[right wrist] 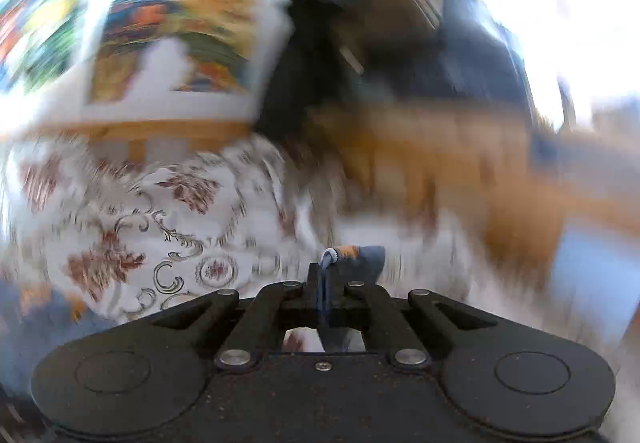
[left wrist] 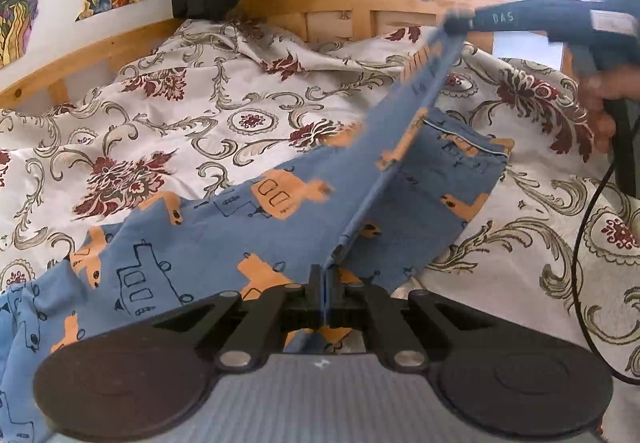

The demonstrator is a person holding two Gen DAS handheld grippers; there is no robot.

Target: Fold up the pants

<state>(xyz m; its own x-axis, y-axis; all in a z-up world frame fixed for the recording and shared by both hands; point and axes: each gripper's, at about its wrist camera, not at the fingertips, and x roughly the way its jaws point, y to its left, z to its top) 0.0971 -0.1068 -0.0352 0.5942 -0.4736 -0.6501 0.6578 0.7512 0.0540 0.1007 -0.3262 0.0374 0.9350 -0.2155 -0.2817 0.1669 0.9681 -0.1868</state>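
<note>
Basically mid-fold: we have the left gripper [left wrist: 325,285] and right gripper [right wrist: 323,279] both clenched on the pants [left wrist: 224,231], one edge raised off the bed [left wrist: 168,111], most folding left.

Both matte black two-finger grippers, left [left wrist: 325,283] and right [right wrist: 324,283], share round disc pivots, angular linkage arms and silver rivets. The left's base is ribbed grey. The right's black handle reads "DAS", trailing a thin black cable [left wrist: 580,243].
</note>
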